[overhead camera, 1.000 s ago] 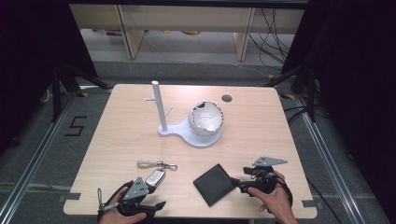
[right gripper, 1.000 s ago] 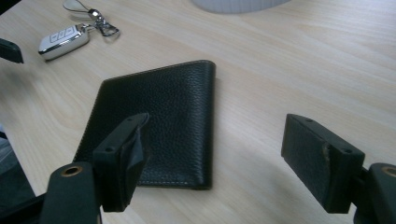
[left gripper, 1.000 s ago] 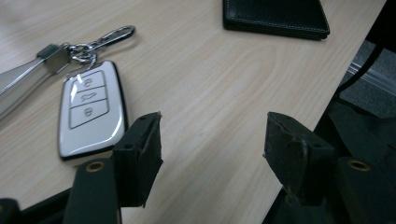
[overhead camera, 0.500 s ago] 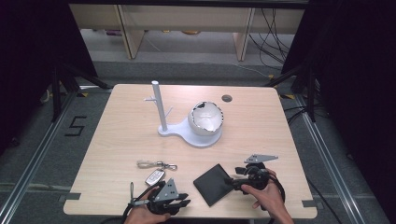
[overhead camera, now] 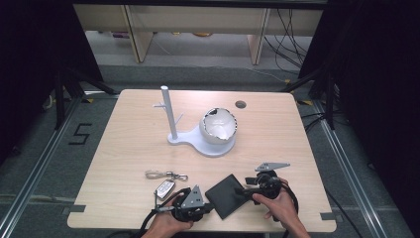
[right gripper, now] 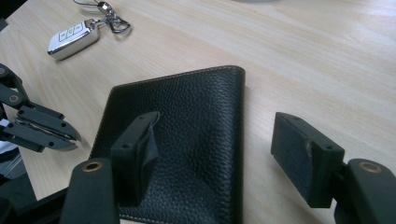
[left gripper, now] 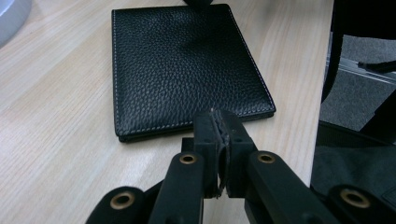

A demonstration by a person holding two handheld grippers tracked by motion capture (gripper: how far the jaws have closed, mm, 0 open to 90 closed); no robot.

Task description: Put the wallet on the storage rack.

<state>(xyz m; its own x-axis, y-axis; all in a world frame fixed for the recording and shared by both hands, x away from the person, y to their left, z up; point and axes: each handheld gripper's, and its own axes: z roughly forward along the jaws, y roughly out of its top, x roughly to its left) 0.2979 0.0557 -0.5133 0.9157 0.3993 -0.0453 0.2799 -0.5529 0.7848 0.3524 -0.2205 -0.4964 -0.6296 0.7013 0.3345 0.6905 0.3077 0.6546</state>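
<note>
A black leather wallet (overhead camera: 227, 197) lies flat near the table's front edge, between my two grippers. My left gripper (overhead camera: 207, 208) is at its left corner. In the left gripper view its jaws (left gripper: 218, 128) have just been closing and now stand shut with nothing between them, tips just short of the wallet (left gripper: 187, 60). My right gripper (overhead camera: 245, 191) is at the wallet's right side. In the right gripper view it (right gripper: 219, 140) is open and has been closing: one jaw hangs over the wallet (right gripper: 187, 121), the other over bare wood, neither pad pressing.
A silver key fob (overhead camera: 165, 187) with a ring and clasp (overhead camera: 163, 174) lies left of the wallet, also seen as the fob (right gripper: 72, 37). A white stand with a post (overhead camera: 167, 111) and a bowl (overhead camera: 219, 125) sits mid-table. The table's front edge (overhead camera: 124, 225) is close.
The left gripper has slid right from the front left to the wallet's corner and its jaws have shut. The right gripper edged slightly toward the wallet and its jaws narrowed a little.
</note>
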